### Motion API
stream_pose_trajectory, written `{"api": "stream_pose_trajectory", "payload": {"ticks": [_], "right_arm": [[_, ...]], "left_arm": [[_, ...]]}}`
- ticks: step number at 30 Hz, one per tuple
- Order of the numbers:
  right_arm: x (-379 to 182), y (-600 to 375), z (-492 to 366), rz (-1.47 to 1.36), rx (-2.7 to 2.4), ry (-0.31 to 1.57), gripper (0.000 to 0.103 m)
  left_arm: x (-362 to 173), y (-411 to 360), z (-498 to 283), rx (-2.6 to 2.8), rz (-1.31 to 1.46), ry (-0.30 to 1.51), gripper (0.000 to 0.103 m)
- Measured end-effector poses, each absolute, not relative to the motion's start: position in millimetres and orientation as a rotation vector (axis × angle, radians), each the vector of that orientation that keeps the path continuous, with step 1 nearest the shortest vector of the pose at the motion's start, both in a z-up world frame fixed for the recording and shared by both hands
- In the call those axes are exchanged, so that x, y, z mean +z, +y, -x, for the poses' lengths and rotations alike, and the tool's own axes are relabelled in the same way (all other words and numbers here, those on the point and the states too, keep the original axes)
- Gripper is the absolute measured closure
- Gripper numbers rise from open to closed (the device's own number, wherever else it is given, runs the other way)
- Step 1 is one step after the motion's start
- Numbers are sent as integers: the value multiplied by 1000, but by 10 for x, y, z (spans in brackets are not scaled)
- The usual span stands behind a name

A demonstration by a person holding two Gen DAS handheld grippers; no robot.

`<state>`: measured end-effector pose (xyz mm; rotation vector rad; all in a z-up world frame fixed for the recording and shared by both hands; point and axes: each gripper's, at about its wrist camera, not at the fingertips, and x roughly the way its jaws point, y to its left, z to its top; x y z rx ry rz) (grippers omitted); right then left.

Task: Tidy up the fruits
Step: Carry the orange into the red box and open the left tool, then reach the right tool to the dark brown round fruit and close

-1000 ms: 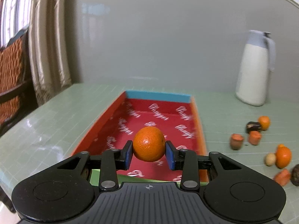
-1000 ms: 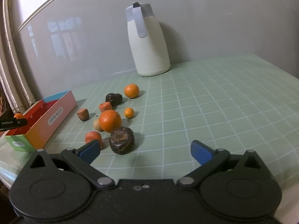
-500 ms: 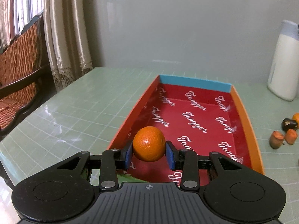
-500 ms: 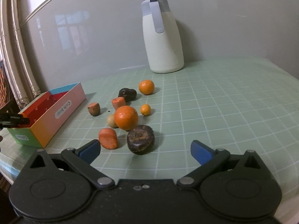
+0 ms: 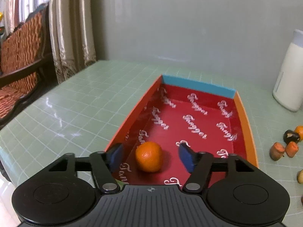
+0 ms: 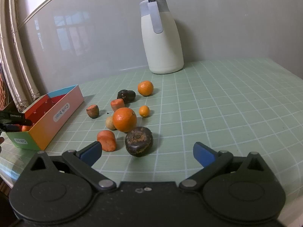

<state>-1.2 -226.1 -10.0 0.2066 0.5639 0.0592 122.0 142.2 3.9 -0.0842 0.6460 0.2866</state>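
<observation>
white jug (image 6: 162,37) behind scattered fruits (image 6: 124,119), box (image 6: 62,111) left

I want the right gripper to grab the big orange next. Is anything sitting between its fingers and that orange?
Yes. In the right wrist view the dark brown fruit lies directly in front of the open right gripper, with the big orange just behind it. An orange-red piece sits beside the left finger, crowding that side.

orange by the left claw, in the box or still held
In the box: the orange rests on the box's red floor, clear of the opening left claw's pads.
</observation>
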Motion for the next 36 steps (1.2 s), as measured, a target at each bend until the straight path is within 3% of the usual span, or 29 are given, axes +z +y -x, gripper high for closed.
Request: {"api": "stream_pose_trajectory", "payload": {"ticks": [12, 36], "right_arm": [[-111, -2242, -5, -192, 42, 562, 0], [-118, -2131, -262, -137, -12, 554, 3]], "left_arm": [[235, 1280, -719, 223, 65, 502, 12], [-38, 884, -89, 105, -65, 434, 3]]}}
